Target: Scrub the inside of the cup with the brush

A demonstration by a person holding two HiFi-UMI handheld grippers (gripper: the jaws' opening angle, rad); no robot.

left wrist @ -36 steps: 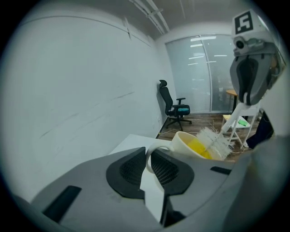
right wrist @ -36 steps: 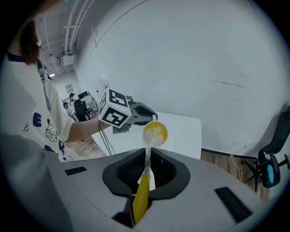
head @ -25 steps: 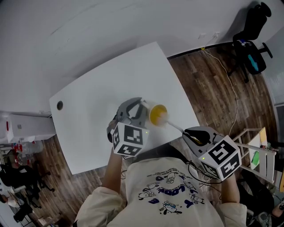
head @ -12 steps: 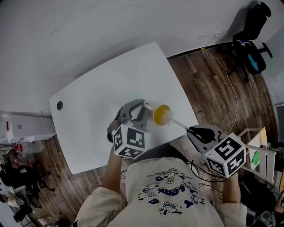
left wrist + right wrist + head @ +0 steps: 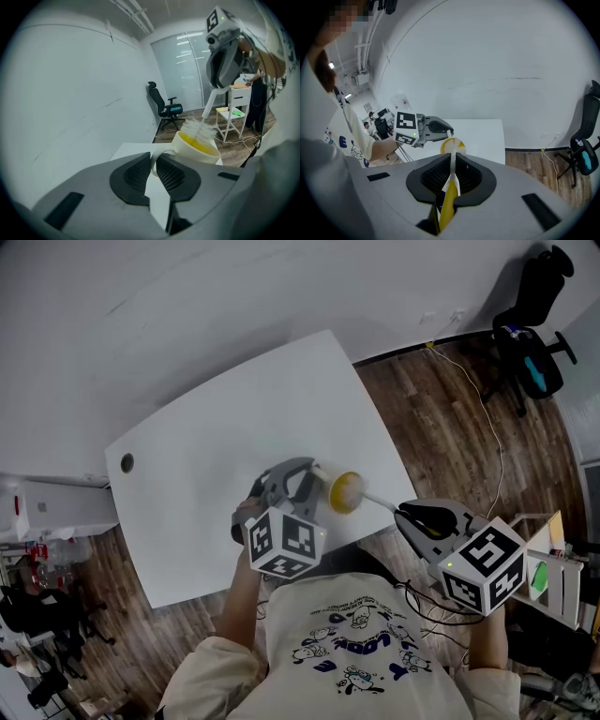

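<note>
Only left gripper view resolves brush bristles, seemingly inside cup.

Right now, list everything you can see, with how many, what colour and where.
table: one, white, below both tools
cup: one, cream outside, yellow inside, tipped sideways over the table's near edge
brush: one, white bristles and stem, yellow handle, bristles reaching into the cup
office chair: one, black, far right on the floor
floor: brown wood, around the table
left tool: one, grey, shut on the cup's handle
right tool: one, grey, shut on the brush
</note>
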